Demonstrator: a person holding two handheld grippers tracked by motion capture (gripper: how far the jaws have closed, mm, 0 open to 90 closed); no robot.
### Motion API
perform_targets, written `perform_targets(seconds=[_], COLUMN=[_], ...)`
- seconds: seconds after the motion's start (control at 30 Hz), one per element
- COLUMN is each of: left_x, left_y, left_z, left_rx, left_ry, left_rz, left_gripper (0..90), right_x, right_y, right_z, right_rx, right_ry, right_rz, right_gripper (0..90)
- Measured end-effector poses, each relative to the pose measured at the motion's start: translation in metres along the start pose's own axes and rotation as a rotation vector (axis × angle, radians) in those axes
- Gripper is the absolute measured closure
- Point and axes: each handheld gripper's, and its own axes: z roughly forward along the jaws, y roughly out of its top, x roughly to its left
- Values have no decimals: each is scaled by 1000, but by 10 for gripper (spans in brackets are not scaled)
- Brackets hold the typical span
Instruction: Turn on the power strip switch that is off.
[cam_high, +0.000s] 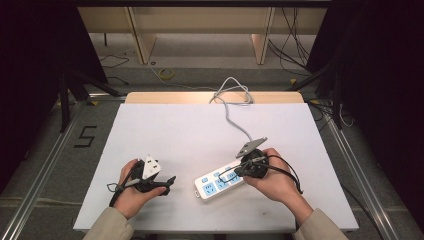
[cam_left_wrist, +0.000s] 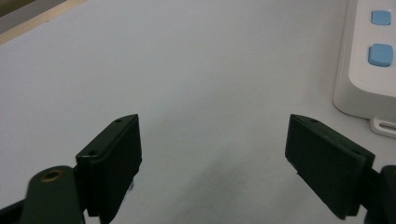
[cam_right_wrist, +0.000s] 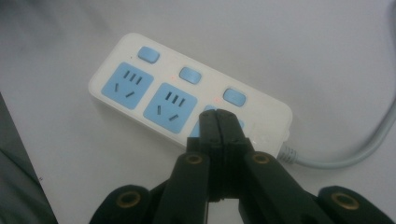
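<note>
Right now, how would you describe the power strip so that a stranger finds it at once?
On the white table, look near the right hand. The power strip lies there under the closed right gripper. It is white, with blue sockets, blue buttons and a grey cord.

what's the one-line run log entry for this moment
right hand-held gripper: shut, tips over third socket of power strip | left hand-held gripper: open, nothing between jaws, beside strip | strip flat on white board

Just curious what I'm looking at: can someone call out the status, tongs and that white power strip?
Left tongs open, empty, beside power strip. Right tongs shut, tips over its third socket. Strip flat on table, cord trailing away. Nothing in the way.
</note>
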Motion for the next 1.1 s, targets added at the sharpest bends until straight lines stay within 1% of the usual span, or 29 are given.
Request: perform_targets(seconds=[0.13,0.3,0.37,0.6,0.67,0.7,0.77,0.83,1.1], left_x=[0,-1,-1,-1,-1,-1,-1,-1,-1], left_y=[0,0,0,0,0,0,0,0,0], left_z=[0,0,0,1,1,0,0,0,0], left_rx=[2,-2,4,3,3,2,2,-1,-1], left_ry=[1,-2,-3,-2,-2,-2,-2,-2,-2], left_rz=[4,-2,3,1,2,3,1,-1,1], left_gripper=[184,184,184,184,184,184,184,184,184], right_x=[2,4,5,8,9,8,10,10,14], right_y=[3,7,9,14,16,16,18,19,25], right_z=[2,4,5,8,9,10,10,11,16], right_rx=[6,15,14,29,32,29,37,39,50], right_ry=[2,13,16,23,23,22,25,22,32], right_rz=[-2,-9,-16,-29,-26,-34,-27,-39,-52], right_gripper=[900,900,900,900,900,900,900,900,900])
